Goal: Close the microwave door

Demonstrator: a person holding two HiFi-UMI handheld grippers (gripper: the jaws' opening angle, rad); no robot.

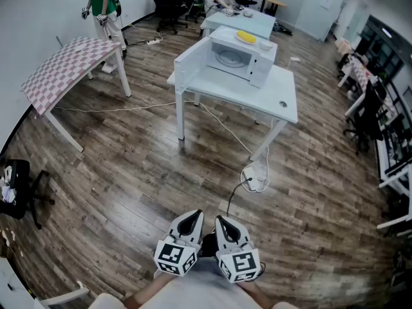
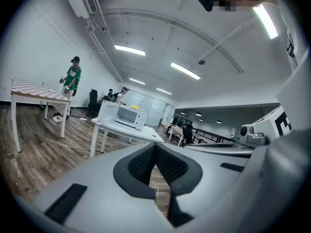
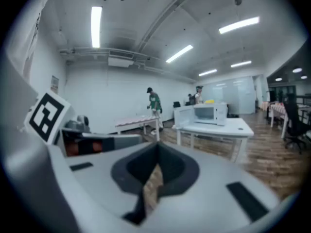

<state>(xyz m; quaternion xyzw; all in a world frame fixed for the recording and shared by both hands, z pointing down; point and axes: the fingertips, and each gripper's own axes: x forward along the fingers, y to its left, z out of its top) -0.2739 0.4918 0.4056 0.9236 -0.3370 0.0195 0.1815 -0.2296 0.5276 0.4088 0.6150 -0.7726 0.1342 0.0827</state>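
Head view, close in: left gripper (image 1: 190,224) and right gripper (image 1: 226,228), jaws pressed together, both empty. Well ahead, the boxy white microwave (image 1: 243,58) sits on a white table (image 1: 283,98), its flat white door (image 1: 192,63) swung wide. It looks light, stiff and hinged, so push near its free edge.

The microwave (image 1: 238,60) and its table (image 1: 283,98) are white; a yellow object (image 1: 246,37) lies on top. At ten o'clock, a pink-and-white checked table (image 1: 64,66) stands on the brown woodgrain floor (image 1: 129,172).
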